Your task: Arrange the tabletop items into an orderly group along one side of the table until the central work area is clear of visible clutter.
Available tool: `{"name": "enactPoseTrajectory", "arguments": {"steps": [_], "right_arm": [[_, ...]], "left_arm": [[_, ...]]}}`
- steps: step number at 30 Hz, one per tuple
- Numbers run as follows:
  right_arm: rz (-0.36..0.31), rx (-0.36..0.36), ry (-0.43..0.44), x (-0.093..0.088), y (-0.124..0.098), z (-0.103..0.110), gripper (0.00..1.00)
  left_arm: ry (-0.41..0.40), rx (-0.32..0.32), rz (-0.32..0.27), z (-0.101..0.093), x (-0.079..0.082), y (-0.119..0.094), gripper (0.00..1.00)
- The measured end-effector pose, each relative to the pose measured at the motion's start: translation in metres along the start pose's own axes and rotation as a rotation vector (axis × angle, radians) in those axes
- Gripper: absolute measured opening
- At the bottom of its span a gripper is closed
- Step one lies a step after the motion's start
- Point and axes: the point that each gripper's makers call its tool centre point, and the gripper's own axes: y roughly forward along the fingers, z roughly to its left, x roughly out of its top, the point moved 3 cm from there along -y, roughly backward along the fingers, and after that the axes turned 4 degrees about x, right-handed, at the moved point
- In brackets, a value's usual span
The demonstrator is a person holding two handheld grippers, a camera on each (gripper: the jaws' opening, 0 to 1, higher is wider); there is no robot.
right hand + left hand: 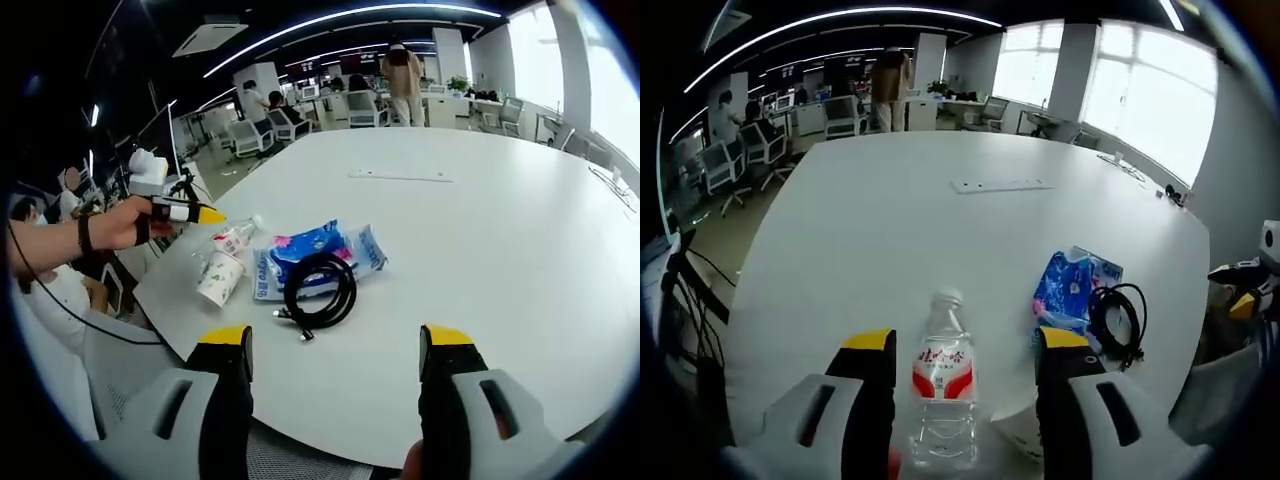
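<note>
1. In the left gripper view the left gripper points out over a large white surface, its yellow-tipped fingers spread wide apart
2. A clear water bottle with a red and white label stands upright between those fingers; a gap shows on each side of it, so nothing is gripped
3. Just right of the bottle, near the near edge of the surface, lies a blue patterned packet, and a coiled black cable rests beside and partly over its right end
4. A white paper cup shows low in that view, partly hidden behind the right-hand finger
5. Far across the surface a flat pale strip lies on the white top; office chairs and a standing person are beyond the far edge
6. In the right gripper view the right gripper hangs over the near edge of the surface with its fingers wide open and nothing between them
7. From that side the items sit grouped near the left edge: the packet with the black cable coiled on its near part, the paper cup lying on its side to the left, and the bottle just beyond the cup
8. The other gripper's yellow tip comes in from the left, close to the bottle, held by a hand with a dark wristband
</note>
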Motion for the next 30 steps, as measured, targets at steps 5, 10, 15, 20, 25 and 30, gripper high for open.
{"name": "enactPoseTrajectory", "arguments": {"steps": [5,10,15,20,25,30], "right_arm": [[0.002,-0.008,0.007,-0.002,-0.002,-0.003,0.67],[0.005,-0.01,0.011,-0.002,-0.003,-0.003,0.67],[0.01,-0.013,0.012,-0.003,-0.002,-0.004,0.67],[0.013,-0.015,0.014,-0.003,-0.002,-0.005,0.67],[0.016,-0.016,0.018,-0.004,-0.002,-0.005,0.67],[0.021,-0.015,0.02,-0.005,-0.001,-0.005,0.67]], "left_arm": [[0.015,0.009,0.032,0.005,-0.002,0.01,0.55],[0.032,0.013,0.065,0.009,-0.005,0.02,0.55],[0.03,0.009,0.113,0.012,-0.013,0.03,0.55],[0.054,0.002,0.179,0.012,-0.024,0.038,0.55],[0.071,-0.005,0.224,0.012,-0.03,0.043,0.54],[0.094,-0.017,0.271,0.011,-0.034,0.048,0.53]]}}
